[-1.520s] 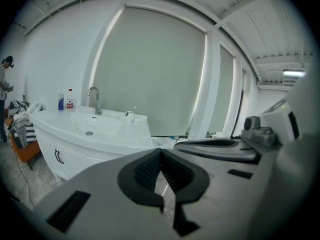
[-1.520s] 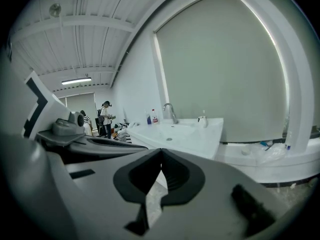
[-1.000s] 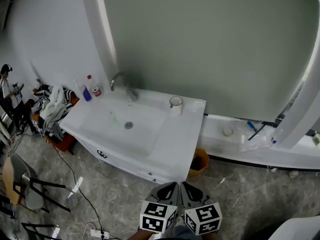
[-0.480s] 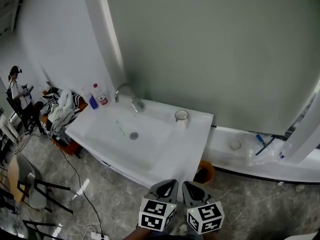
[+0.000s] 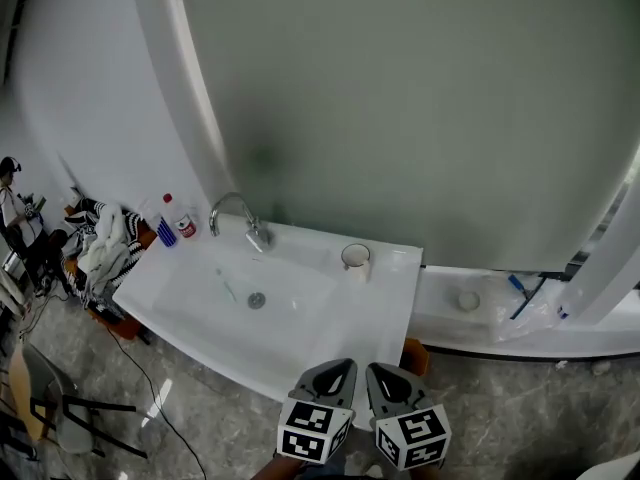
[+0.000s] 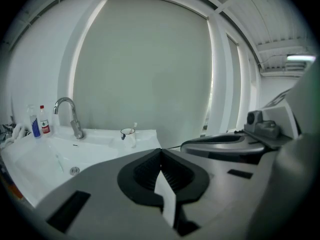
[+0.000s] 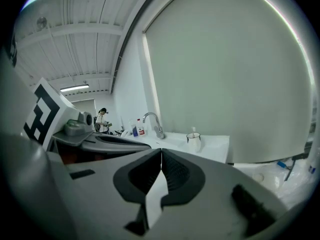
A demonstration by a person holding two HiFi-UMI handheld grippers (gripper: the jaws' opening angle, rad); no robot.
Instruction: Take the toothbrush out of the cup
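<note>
Head view: left gripper (image 5: 340, 370) and right gripper (image 5: 378, 372) side by side at bottom edge, well apart from cup (image 5: 355, 258) at back right of sink counter (image 5: 385, 308).

Left gripper view: shut tight, holding nothing. Toothbrush (image 6: 134, 127) upright in cup.

Right gripper view: shut, empty too.

Approach step, by the look of it. Next: close in, open one gripper, pinch brush above rim, lift straight.
</note>
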